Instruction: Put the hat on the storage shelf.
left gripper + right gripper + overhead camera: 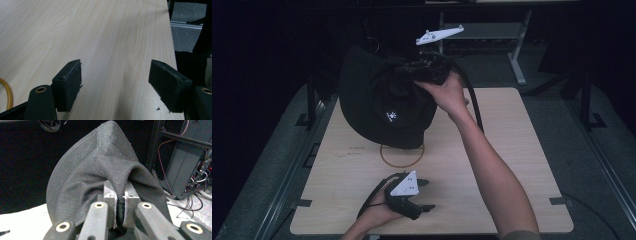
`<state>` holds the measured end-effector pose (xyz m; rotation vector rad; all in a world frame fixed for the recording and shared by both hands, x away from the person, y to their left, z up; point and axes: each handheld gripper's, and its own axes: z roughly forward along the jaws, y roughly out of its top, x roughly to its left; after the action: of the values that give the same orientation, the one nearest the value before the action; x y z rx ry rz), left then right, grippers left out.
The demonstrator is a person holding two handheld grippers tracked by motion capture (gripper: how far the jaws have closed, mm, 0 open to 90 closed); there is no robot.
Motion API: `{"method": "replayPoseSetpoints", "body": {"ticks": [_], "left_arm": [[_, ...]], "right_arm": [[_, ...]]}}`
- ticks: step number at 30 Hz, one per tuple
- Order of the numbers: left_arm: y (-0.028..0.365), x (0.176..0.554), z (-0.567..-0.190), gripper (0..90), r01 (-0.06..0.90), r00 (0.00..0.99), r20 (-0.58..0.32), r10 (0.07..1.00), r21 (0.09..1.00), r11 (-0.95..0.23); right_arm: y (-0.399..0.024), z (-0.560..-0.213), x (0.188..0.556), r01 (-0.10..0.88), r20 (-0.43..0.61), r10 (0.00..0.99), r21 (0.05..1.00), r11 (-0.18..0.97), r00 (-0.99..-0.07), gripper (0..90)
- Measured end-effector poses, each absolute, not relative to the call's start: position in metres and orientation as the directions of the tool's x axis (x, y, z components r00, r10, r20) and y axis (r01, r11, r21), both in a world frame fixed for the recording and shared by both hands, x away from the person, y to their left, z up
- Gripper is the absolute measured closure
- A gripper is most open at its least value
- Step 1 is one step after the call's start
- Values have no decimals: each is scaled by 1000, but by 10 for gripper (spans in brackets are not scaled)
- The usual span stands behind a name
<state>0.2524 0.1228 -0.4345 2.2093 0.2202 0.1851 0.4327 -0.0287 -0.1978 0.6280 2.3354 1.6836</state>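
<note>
We note the right hand-held gripper (121, 206) clamped on a black hat (384, 100) raised above the desk (512, 150). The left hand-held gripper (115, 85) rests near the desk's front edge, jaws apart.

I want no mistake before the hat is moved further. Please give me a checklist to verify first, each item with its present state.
1. Right tongs shut on the black hat: ok, the fabric is pinched between the jaws in the right gripper view.
2. Hat lifted off the table: cannot tell, its lower edge hangs near the surface.
3. Yellow ring free of the hat: cannot tell, the hat covers its far part.
4. Left tongs open and holding nothing: ok, only bare wood lies between the jaws.
5. Left tongs apart from the hat: ok, they are near the table's front edge.
</note>
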Motion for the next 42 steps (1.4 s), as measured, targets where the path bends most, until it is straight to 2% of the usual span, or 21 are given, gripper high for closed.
{"method": "replayPoseSetpoints", "body": {"ticks": [20, 29, 31, 33, 34, 35, 42], "left_arm": [[122, 252, -434, 258, 90, 977, 44, 208, 801, -592], [121, 251, -435, 258, 85, 978, 47, 202, 798, -597], [121, 252, -435, 258, 85, 978, 47, 204, 800, -594], [121, 251, -435, 258, 94, 978, 38, 207, 802, -590], [121, 251, -435, 258, 94, 978, 38, 207, 802, -590], [121, 250, -435, 258, 91, 978, 40, 204, 801, -592], [121, 250, -434, 258, 81, 979, 48, 197, 798, -598]], "right_arm": [[3, -208, 459, 284, 126, 448, 909, 305, -885, 814], [23, -208, 462, 272, 60, 463, 873, 405, -884, 781], [27, -210, 461, 269, 49, 464, 867, 419, -884, 760], [31, -213, 462, 265, 39, 465, 862, 433, -885, 675], [31, -213, 462, 265, 39, 465, 862, 433, -885, 675], [34, -215, 461, 270, 34, 465, 850, 452, -884, 632], [29, -216, 461, 279, 50, 455, 847, 452, -889, 548]]}}
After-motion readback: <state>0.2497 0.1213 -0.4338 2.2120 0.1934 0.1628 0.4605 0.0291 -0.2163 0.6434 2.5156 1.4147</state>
